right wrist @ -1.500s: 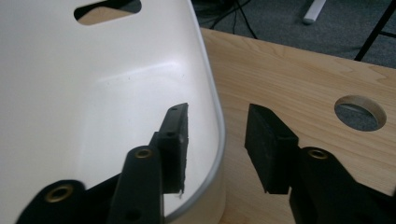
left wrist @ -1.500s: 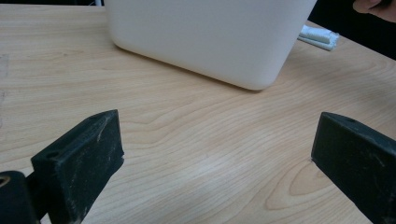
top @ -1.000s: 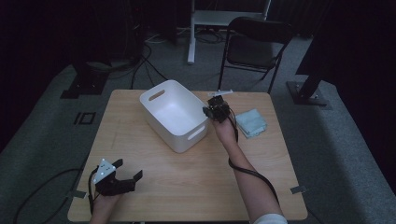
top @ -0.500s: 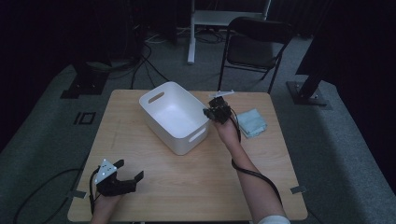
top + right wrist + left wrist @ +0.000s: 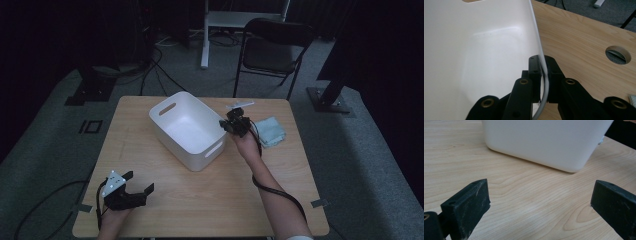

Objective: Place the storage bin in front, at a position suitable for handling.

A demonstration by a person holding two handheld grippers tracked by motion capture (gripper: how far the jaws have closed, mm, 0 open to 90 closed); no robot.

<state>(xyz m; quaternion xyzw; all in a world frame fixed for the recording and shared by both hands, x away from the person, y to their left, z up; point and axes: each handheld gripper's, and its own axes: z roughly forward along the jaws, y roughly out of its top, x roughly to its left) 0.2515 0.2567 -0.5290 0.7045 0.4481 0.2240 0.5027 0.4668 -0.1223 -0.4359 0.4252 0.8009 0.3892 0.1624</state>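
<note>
Pinching the bin's (image 5: 192,131) thin white rim, the right gripper (image 5: 231,125) has its jaws clamped on the wall at the corner nearest the cloth (image 5: 270,132): in the right gripper view one jaw sits inside the bin (image 5: 479,50) and the other outside, with the rim running up between them. The bin stands askew near the middle of the table (image 5: 165,200), its long side slanting away from the person. The cloth, a pale blue folded square, lies just beyond that clamped corner, on the side away from the bin. The left gripper (image 5: 136,184) rests on the table well apart from the bin, near the table's front left corner. Its jaws stand wide apart with nothing between them; in the left gripper view they point across bare wood toward the bin's (image 5: 544,142) rounded lower corner.
</note>
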